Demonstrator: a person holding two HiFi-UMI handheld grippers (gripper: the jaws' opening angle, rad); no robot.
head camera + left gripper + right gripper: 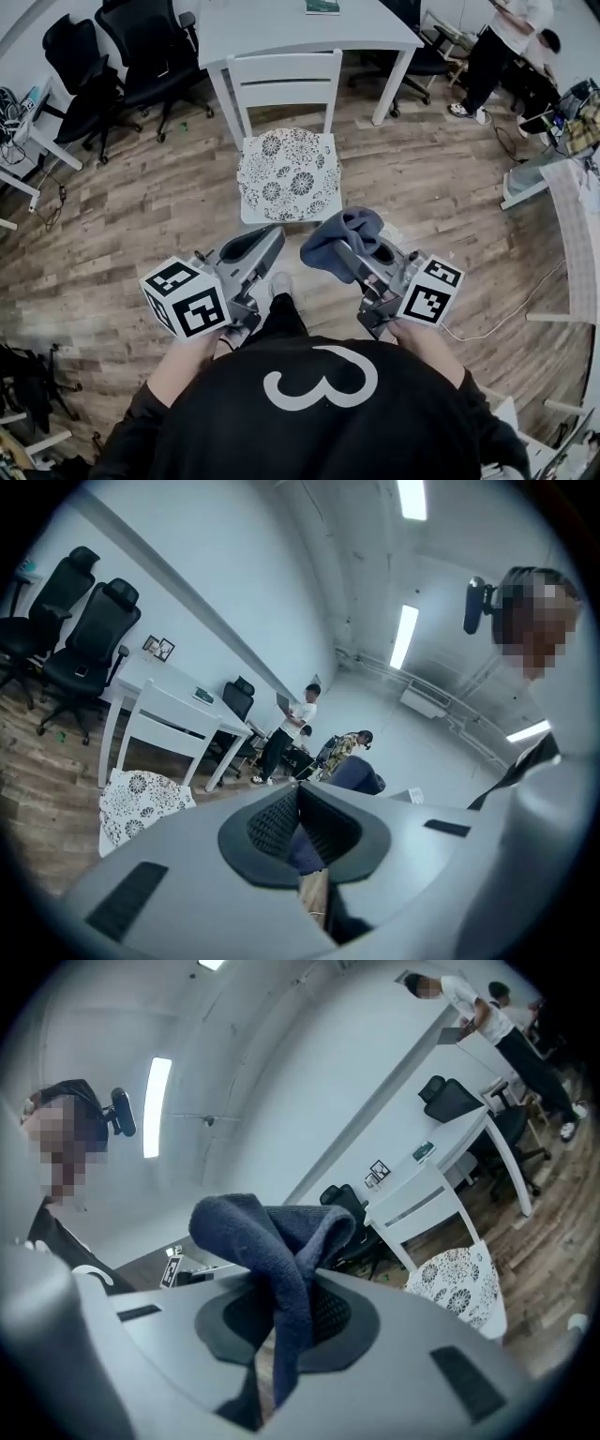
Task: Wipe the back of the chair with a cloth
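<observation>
A white chair with a slatted back (286, 82) and a floral seat cushion (287, 174) stands on the wooden floor ahead of me. My right gripper (349, 251) is shut on a dark blue cloth (341, 238), held just short of the seat's front edge. In the right gripper view the cloth (272, 1234) bunches up out of the right gripper (292, 1288), with the chair (457, 1283) at right. My left gripper (266, 246) is beside it, shut and holding nothing. The left gripper view shows the left gripper (298, 797) with the chair (142, 797) at left and the cloth (358, 774) beyond.
A white table (300, 23) stands right behind the chair. Black office chairs (122, 56) are at the back left. A person (502, 42) stands at the back right near cluttered desks. White furniture (574, 220) and a floor cable (511, 319) are at right.
</observation>
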